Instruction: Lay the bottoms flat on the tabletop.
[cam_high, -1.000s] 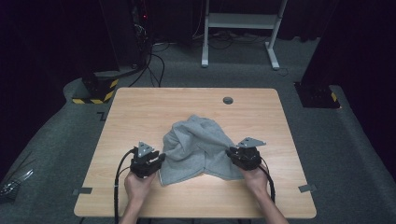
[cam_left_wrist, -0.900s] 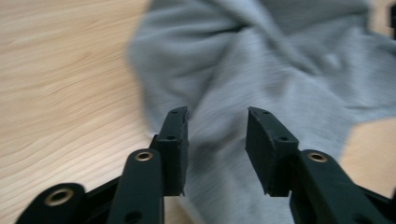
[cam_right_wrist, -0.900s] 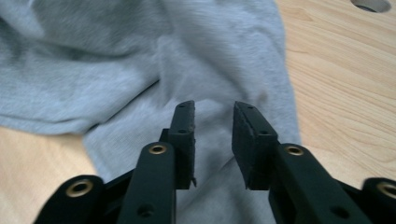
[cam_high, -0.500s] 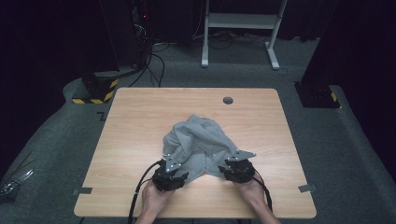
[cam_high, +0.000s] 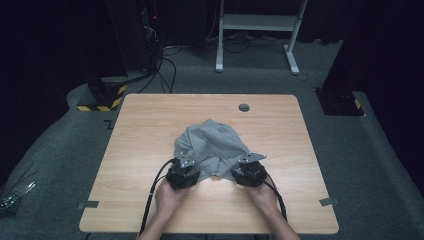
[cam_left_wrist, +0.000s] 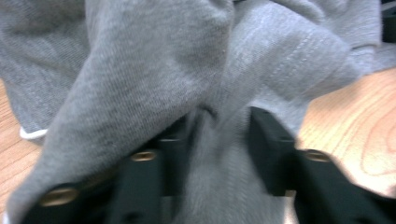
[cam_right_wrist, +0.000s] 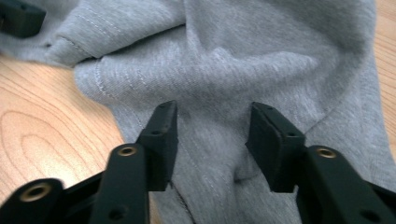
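Grey cloth is lying crumpled near the middle of the wooden table, w/ its near edge reaching toward the person, and both grippers are sitting at that edge, well apart from the small dark round hole at the far side. The left gripper is standing w/ jaws parted and a fold of cloth running between them and draping over the left jaw, so I cannot tell if it is pinching. The right gripper is keeping its jaws released, spread over the cloth w/ wrinkled fabric between them, and bare wood is showing at the left of the right gripper view.
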